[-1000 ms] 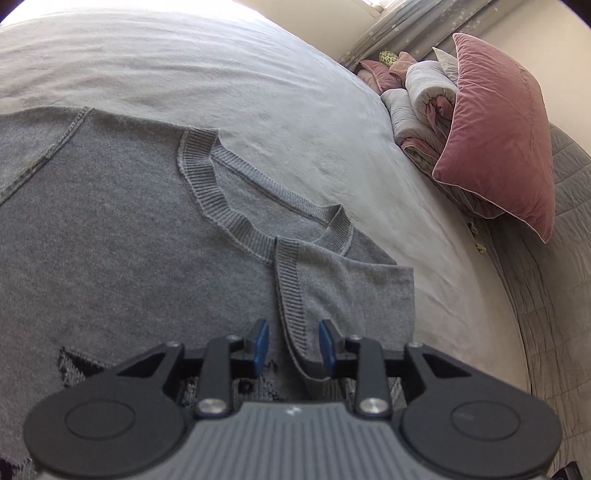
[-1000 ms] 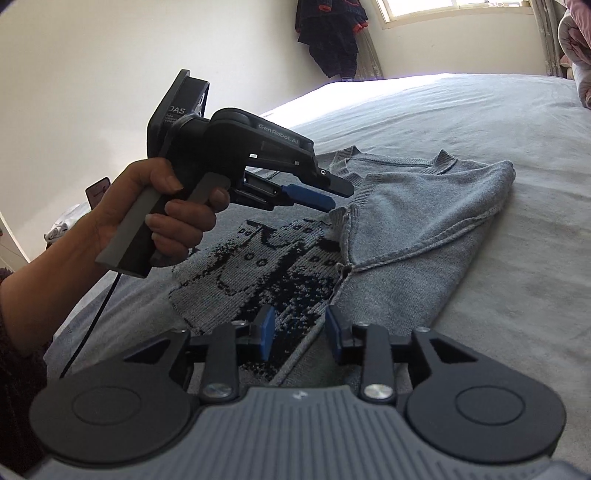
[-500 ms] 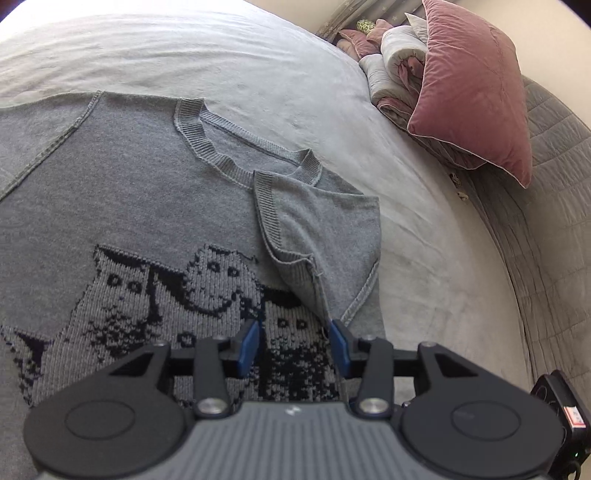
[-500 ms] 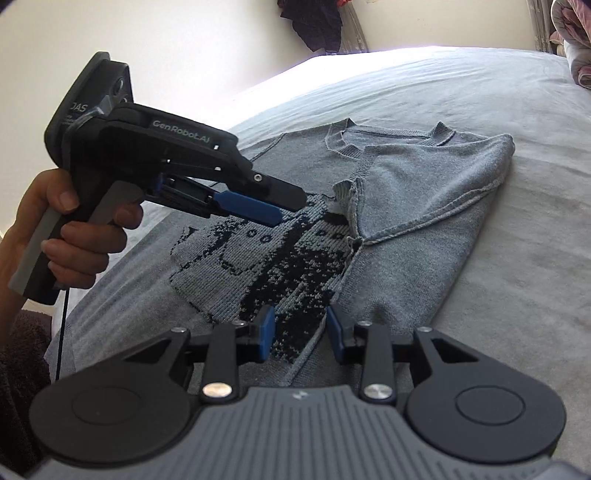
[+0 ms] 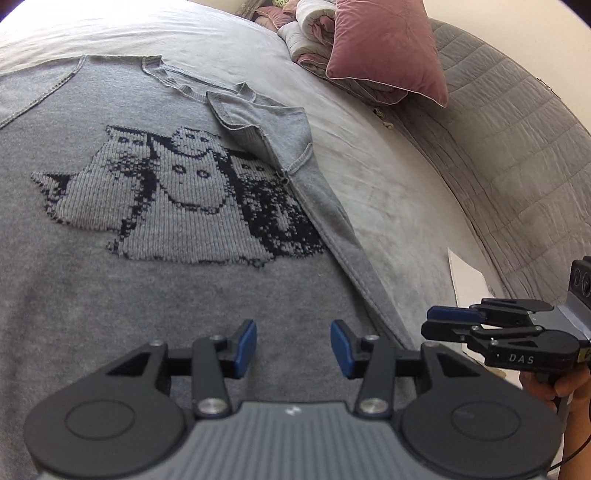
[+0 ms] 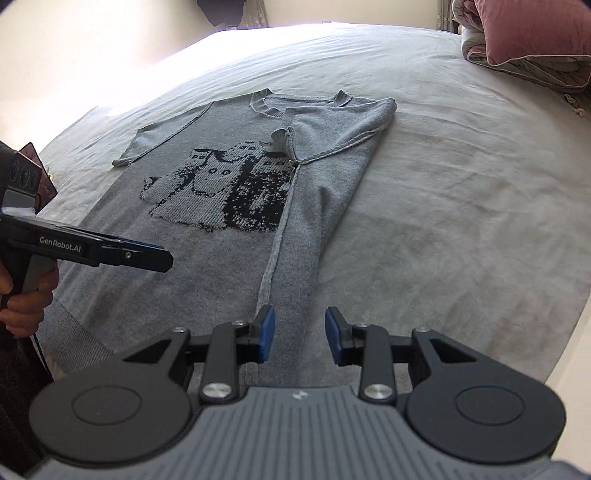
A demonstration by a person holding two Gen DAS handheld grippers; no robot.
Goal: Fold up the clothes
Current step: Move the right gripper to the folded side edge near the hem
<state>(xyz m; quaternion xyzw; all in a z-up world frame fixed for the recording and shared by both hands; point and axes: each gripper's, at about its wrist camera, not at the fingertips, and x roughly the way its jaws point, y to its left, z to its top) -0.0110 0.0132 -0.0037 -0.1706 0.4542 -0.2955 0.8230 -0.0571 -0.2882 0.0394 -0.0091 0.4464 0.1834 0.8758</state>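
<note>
One side of the sweater (image 6: pixel 236 258) lies folded inward; I hold both grippers, left (image 5: pixel 293 349) and right (image 6: pixel 300 339), spread and empty low in frame, left jaws just widened.

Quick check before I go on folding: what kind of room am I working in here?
Most likely a bedroom. The grey sweater lies spread on a bed with a pale cover, a pink pillow and rolled bedding are piled at its head, and dark clothes hang by the far wall.

Grey sweater (image 6: pixel 229 266) of matt, ribbed knit; bedsheet (image 6: pixel 461 206) smooth matt cloth; pink pillow (image 5: pixel 388 48) with velvety sheen.
</note>
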